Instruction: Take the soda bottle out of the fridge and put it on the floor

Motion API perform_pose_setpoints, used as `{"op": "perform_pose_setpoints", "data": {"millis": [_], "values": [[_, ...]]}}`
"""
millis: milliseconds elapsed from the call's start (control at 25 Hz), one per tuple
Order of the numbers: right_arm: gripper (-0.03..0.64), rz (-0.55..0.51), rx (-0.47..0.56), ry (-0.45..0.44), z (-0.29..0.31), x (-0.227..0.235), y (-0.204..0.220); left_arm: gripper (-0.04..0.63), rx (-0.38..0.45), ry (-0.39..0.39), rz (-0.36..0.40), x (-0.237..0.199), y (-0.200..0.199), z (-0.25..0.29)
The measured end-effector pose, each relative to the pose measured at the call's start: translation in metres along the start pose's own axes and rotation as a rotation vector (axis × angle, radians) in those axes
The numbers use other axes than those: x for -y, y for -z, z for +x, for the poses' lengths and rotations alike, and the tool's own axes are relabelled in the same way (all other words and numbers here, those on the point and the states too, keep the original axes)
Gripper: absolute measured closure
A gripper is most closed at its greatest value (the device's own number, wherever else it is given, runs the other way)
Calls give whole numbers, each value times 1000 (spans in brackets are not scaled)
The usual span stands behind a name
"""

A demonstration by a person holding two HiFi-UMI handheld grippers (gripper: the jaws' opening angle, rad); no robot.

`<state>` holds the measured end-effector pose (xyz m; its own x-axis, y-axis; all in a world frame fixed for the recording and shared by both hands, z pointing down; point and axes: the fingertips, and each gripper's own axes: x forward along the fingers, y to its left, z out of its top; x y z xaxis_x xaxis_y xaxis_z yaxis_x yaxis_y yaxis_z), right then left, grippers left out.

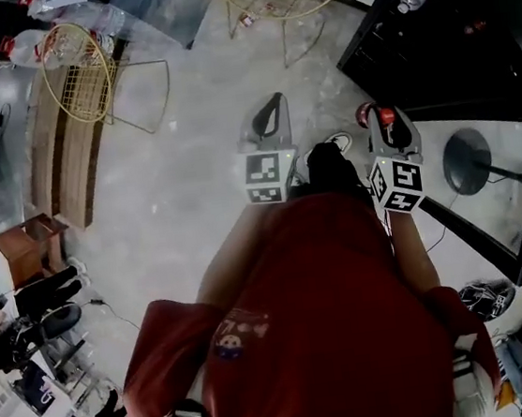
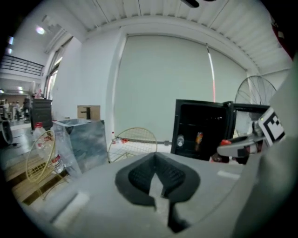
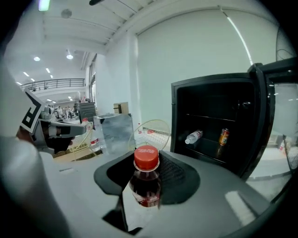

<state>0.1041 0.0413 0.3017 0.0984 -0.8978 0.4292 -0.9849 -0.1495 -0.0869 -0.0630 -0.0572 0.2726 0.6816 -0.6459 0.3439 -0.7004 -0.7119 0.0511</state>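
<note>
I can read nothing: the print on the cap (image 3: 146, 158) and label (image 3: 148, 200) of the soda bottle (image 3: 145, 184) is blurred, as is the logo (image 1: 238, 334) on my shirt (image 1: 350, 315).

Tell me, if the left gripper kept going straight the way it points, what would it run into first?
Probably the bare concrete floor, since the left gripper tilts slightly down. Beyond that stands the round gold wire chair, left of the black fridge. Depth is hard to judge.

Probably a lab hall: concrete floor (image 1: 192, 183); mezzanine railing (image 3: 58, 83) and ceiling lights (image 3: 69, 56) showed up-left of the fingers (image 3: 178, 175) of the right gripper (image 3: 146, 174).
</note>
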Motion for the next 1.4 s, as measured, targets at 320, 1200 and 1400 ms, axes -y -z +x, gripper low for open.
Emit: {"op": "perform_pose_setpoints", "data": {"millis": [320,1200,1400], "values": [[465,-71,-16,-115,-19,-83,-7,595,1,-142,-41,-59,26,-90],[465,-151,0,-330,13,-94,-42,595,40,-346,-42,-71,0,-102],[465,-147,-6,-329,15,-84,-40,595,37,-346,-32,-65,-1,-97]]}}
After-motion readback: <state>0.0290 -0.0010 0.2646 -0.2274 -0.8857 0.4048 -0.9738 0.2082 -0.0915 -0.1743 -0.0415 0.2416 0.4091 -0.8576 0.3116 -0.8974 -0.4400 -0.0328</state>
